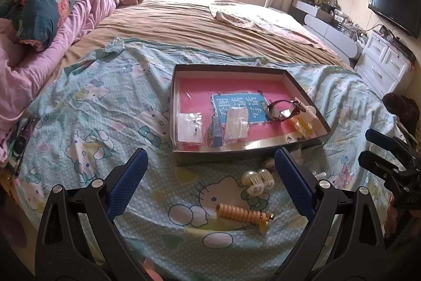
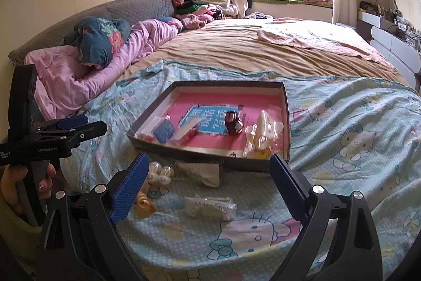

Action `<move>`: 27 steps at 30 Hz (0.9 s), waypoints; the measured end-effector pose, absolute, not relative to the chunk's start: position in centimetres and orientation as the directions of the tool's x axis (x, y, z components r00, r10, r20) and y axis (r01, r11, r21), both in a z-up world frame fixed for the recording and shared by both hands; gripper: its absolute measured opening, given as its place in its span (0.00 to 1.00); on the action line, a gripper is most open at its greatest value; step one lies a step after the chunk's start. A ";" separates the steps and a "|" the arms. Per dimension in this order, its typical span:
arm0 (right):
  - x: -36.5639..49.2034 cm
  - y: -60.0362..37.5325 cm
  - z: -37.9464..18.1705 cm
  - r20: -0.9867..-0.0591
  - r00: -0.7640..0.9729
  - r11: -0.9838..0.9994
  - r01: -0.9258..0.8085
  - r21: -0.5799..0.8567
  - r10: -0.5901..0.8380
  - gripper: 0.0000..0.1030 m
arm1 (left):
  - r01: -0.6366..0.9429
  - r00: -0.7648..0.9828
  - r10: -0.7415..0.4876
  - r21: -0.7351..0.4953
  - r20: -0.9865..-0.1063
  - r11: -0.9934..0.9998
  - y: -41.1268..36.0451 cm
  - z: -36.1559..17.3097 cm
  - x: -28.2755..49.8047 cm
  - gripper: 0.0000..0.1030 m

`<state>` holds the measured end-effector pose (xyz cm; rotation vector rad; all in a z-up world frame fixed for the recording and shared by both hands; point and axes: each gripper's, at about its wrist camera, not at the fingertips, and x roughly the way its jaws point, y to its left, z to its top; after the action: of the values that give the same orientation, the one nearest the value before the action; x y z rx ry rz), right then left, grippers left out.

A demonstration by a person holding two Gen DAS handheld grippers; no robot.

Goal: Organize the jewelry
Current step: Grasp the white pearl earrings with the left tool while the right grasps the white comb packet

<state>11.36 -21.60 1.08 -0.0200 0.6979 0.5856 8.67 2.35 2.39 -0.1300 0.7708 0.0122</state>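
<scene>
A shallow dark box (image 1: 236,153) with a pink floor lies on the cartoon-cat sheet. It holds clear packets (image 1: 189,127), a small blue box (image 1: 217,131), a dark brown glossy piece (image 1: 282,109) and a yellow bagged item (image 1: 305,124). In front of the box lie a cream pearl clip (image 1: 256,181) and an orange spiral hair tie (image 1: 242,213). My left gripper (image 1: 210,165) hangs open over these two. In the right wrist view my right gripper (image 2: 210,165) is open above a clear packet (image 2: 210,207), near the box (image 2: 197,156), with a white packet (image 2: 202,170) between.
A pink quilt (image 1: 52,44) and pillows are heaped along the bed's left side. A tan blanket (image 1: 197,25) covers the far half. White drawers (image 1: 386,62) and a wall TV (image 1: 394,4) stand to the right. A hand (image 2: 15,181) holds the left gripper (image 2: 96,123).
</scene>
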 end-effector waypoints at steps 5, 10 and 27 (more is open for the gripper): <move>11.3 -21.6 0.0 -0.632 0.595 0.839 -0.515 0.174 0.496 0.89 | -0.052 0.703 -0.035 -0.100 -0.711 0.994 1.9 1.6 8.9 0.88; 11.4 -21.6 -1.0 -0.652 0.580 0.842 -0.511 0.176 0.488 0.89 | -0.049 0.685 -0.031 -0.088 -0.728 0.995 1.5 0.7 9.2 0.88; 12.0 -21.0 -4.5 -0.709 0.525 0.843 -0.505 0.186 0.471 0.89 | -0.027 0.636 -0.034 -0.066 -0.771 0.997 0.4 -1.7 10.1 0.88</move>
<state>11.95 -20.97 -4.45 -0.0449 0.8341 0.5837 10.12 0.45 -1.74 -0.0737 0.8820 -0.0039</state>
